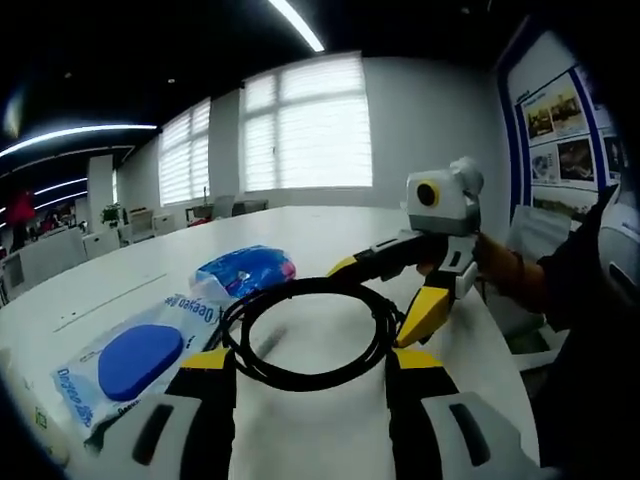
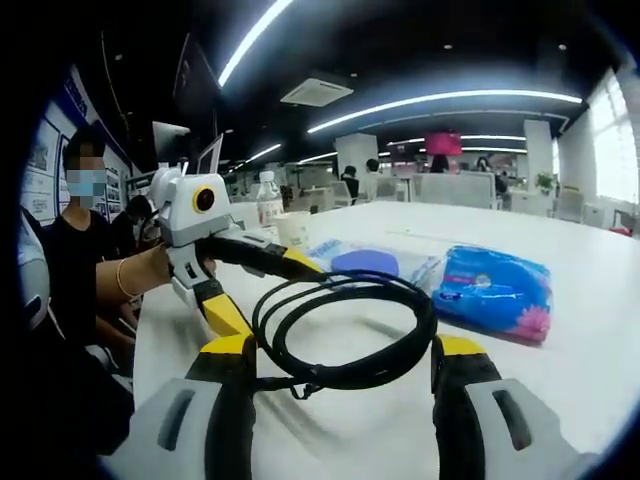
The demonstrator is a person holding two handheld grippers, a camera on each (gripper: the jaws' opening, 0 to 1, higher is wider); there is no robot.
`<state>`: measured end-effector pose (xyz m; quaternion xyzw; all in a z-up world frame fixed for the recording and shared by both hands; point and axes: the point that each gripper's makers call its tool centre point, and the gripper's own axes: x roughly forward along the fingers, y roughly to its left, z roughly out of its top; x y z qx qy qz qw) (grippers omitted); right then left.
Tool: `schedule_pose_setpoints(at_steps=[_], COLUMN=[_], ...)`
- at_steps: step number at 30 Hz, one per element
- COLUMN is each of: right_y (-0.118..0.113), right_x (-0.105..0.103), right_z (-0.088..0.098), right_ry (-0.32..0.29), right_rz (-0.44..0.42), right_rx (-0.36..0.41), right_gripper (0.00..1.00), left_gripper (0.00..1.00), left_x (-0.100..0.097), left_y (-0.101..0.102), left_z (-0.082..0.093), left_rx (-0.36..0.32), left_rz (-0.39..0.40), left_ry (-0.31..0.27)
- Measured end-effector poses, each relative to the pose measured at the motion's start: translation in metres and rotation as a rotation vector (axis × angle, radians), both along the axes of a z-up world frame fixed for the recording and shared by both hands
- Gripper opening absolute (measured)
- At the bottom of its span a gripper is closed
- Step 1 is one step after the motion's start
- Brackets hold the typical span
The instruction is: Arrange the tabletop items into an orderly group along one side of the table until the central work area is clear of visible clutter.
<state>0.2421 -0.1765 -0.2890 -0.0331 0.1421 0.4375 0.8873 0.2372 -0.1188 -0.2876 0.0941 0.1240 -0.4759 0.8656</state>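
Observation:
A coiled black cable (image 1: 305,335) (image 2: 345,330) lies on the white table (image 1: 330,225) (image 2: 560,380). My left gripper (image 1: 312,358) is open, its yellow-tipped jaws standing wide on either side of the coil. My right gripper (image 2: 343,348) is open the same way and faces the coil from the opposite side. In each view the other gripper reaches in with spread jaws over the coil's rim: the right one (image 1: 372,300) and the left one (image 2: 268,295). Beside the coil lie a wet-wipe pack with a blue lid (image 1: 130,360) (image 2: 365,262) and a blue tissue pack (image 1: 245,270) (image 2: 495,290).
A person's hand and dark sleeve (image 1: 520,275) hold the grippers at the table's edge. A plastic bottle (image 2: 268,198) and a paper cup (image 2: 292,228) stand at the far end of the table. Office desks and windows lie beyond.

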Motion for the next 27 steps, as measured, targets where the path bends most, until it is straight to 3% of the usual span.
schedule_pose_setpoints(at_steps=[6,12,20,27], right_y=[-0.001,0.000,0.002,0.002], right_x=[0.004,0.008,0.012,0.010], right_z=[-0.004,-0.015,-0.022,-0.029], right_ry=[-0.009,0.030,0.050,0.039], right_rz=[-0.004,-0.003,-0.003,0.002], right_rx=[-0.026,-0.005,0.008,-0.028], right_gripper=[0.68,0.68,0.68,0.68], left_gripper=[0.59,0.59,0.59,0.60], left_x=[0.004,0.007,0.010,0.010], left_y=[-0.002,0.000,0.003,0.001], left_z=[-0.007,-0.014,-0.022,-0.029], left_rx=[0.011,0.011,0.024,0.051], left_rz=[0.002,0.013,0.021,0.023], left_ry=[0.013,0.042,0.049,0.042])
